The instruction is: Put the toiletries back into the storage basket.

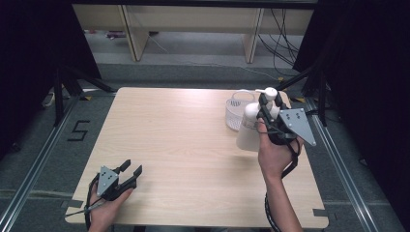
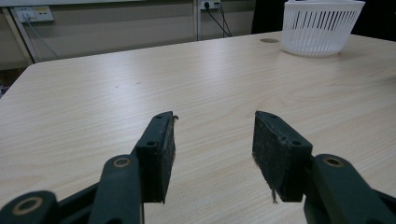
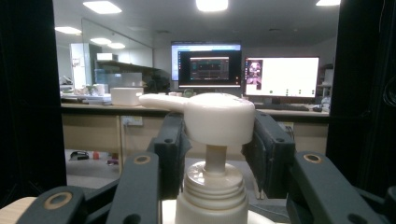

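So the right tool (image 1: 265, 107) has the pump bottle (image 1: 250, 128) clamped by its neck, jaws about half shut with 1 pad on each side just under the pump head (image 3: 212, 116). The bottle looks lifted off the desk (image 1: 193, 145) and tilted, hanging over the far right part of it, just beside the white basket (image 1: 237, 113) that sits near the far right corner. Can't tell if the bottle's base is brushing the basket or just close to it.

The left tool (image 1: 130, 172) is parked at the near left corner, jaws wide apart with nothing between the pads (image 2: 163, 154), only bare wood in front of it.

My read: the grab and lift are done, and what's left is probably getting the bottle over the rim and down into the basket, then letting go. Nothing's in the basket yet as far as I can see.
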{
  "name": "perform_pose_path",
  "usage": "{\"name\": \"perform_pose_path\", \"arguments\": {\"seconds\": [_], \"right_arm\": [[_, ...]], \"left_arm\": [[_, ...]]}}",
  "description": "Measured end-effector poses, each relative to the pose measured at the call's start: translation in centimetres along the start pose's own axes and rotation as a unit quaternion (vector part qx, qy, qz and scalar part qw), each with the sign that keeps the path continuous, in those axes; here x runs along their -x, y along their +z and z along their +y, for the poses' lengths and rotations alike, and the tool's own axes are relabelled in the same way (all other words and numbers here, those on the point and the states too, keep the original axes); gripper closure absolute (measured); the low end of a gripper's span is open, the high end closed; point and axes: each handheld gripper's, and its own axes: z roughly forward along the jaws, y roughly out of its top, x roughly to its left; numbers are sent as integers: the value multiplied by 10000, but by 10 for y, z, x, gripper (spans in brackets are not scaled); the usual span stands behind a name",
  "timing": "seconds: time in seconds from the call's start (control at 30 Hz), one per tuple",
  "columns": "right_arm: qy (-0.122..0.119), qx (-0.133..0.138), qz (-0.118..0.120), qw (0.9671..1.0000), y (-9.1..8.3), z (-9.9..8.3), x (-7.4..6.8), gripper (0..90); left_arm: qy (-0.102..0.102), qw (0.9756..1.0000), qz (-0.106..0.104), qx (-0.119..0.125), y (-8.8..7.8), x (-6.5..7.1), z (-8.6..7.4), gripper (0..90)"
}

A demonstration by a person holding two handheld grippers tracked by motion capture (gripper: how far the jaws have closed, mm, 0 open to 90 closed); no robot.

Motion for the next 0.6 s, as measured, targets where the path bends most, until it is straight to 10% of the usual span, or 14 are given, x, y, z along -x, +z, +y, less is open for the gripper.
{"name": "perform_pose_path", "arguments": {"seconds": [0.6], "right_arm": [[12, 16, -75, 10000, 9, 5, 3, 601]], "left_arm": [[-9, 10000, -21, 21, 0, 0, 0, 481]]}}
